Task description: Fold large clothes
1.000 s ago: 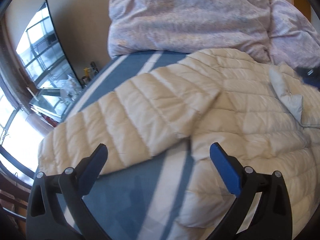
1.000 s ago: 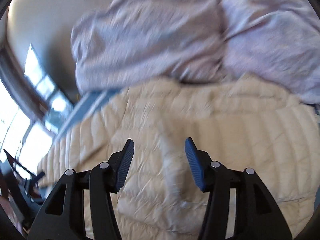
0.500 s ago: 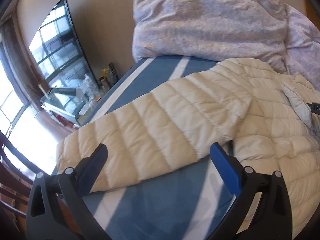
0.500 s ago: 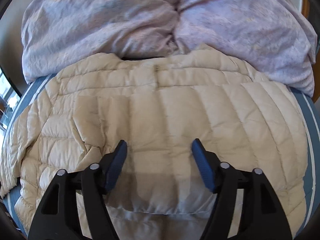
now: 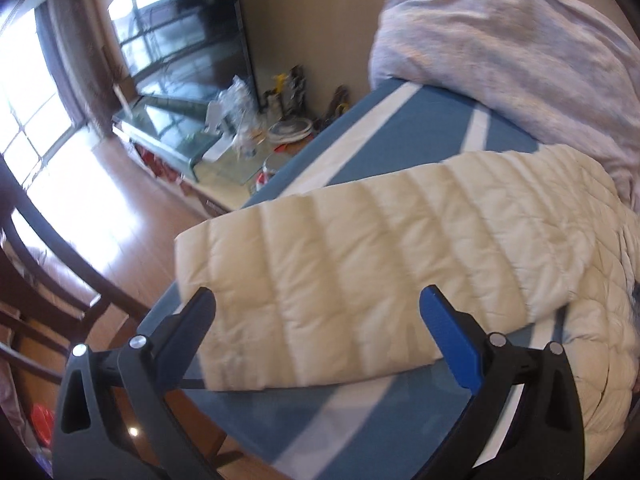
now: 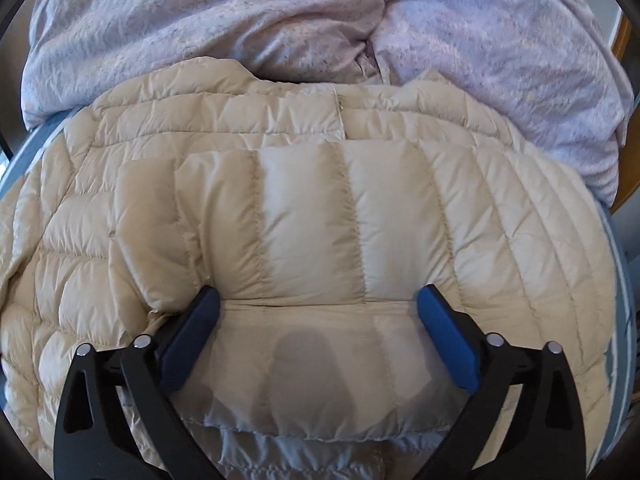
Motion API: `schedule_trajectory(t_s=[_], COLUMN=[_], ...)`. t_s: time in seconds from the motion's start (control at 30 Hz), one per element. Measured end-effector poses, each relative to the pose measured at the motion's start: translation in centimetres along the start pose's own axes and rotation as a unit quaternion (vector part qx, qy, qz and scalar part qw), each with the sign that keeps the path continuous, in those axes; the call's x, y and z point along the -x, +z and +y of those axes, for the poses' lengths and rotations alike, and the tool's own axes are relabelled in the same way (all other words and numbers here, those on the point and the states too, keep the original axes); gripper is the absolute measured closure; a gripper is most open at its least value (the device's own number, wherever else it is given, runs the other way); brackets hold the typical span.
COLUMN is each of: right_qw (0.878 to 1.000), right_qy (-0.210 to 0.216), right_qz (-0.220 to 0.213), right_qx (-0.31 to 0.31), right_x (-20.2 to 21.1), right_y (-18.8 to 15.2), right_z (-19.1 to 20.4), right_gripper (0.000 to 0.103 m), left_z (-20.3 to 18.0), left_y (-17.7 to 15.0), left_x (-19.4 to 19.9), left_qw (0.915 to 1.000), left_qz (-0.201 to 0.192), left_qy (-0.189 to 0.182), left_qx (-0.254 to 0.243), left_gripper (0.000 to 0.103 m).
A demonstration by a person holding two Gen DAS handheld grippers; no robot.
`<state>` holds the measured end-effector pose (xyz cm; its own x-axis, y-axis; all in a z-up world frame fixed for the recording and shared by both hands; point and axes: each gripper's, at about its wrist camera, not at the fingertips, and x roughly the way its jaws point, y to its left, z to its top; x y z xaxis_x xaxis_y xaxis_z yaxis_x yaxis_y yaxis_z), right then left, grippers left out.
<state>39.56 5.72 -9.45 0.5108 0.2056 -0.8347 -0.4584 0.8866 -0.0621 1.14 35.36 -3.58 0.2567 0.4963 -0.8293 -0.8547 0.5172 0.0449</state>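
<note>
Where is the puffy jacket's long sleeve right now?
In the left wrist view the sleeve lies stretched out flat on the blue striped bed sheet, its cuff near the bed's edge, just ahead of the open left gripper.

You're in a home, in a bedroom: a bed (image 5: 404, 128) with a blue, white-striped sheet carries a heaped lilac duvet (image 6: 200, 20) at its far end. Beside the bed you can see a wood floor (image 5: 132, 216), a large dark television (image 5: 180, 28) against the wall on a low glass stand (image 5: 176, 136) cluttered with what look like bottles and bags, and tall windows (image 5: 28, 92) letting in bright daylight.
</note>
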Motion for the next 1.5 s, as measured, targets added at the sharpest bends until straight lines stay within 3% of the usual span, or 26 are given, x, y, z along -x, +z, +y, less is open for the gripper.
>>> schedule_trajectory(t_s=[0.27,0.47,0.6,0.77,0.87,1.03,1.23,1.5], right_qw=[1.0,1.0,1.0,1.0,1.0,1.0,1.0,0.999], right_qy=[0.013,0.017,0.018,0.021,0.021,0.023,0.027,0.031], right_qz=[0.005,0.0,-0.003,-0.006,-0.007,-0.01,-0.012,-0.014], right_qx=[-0.001,-0.003,-0.006,-0.007,-0.009,-0.009,-0.008,-0.008], right_x=[-0.3,-0.4,-0.1,-0.1,-0.1,-0.2,-0.2,-0.3], right_y=[0.1,0.2,-0.1,-0.1,-0.1,-0.1,-0.1,-0.1], right_z=[-0.4,-0.5,-0.3,-0.4,-0.4,-0.5,-0.5,-0.6], right_gripper=[0.001,0.001,0.001,0.001,0.001,0.001,0.001,0.001], left_z=[2.8,4.9,5.6,4.9,4.1,2.7,1.8,1.2], left_y=[-0.3,-0.7,-1.3,-1.7,-1.6,-1.3,-1.1,-0.6], left_x=[-1.3,-1.9,-3.2,-3.8,-3.8,-3.6,-3.8,-3.1], left_qw=[0.9993,0.9973,0.9945,0.9946,0.9953,0.997,0.9978,0.9988], left_qz=[0.018,0.033,0.059,0.059,0.054,0.048,0.044,0.027], left_qy=[0.012,0.02,0.019,0.019,0.021,0.012,0.02,0.02], left_qx=[0.03,0.063,0.085,0.083,0.078,0.06,0.046,0.037], left_gripper=[0.002,0.01,0.032,0.041,0.051,0.085,0.094,0.098])
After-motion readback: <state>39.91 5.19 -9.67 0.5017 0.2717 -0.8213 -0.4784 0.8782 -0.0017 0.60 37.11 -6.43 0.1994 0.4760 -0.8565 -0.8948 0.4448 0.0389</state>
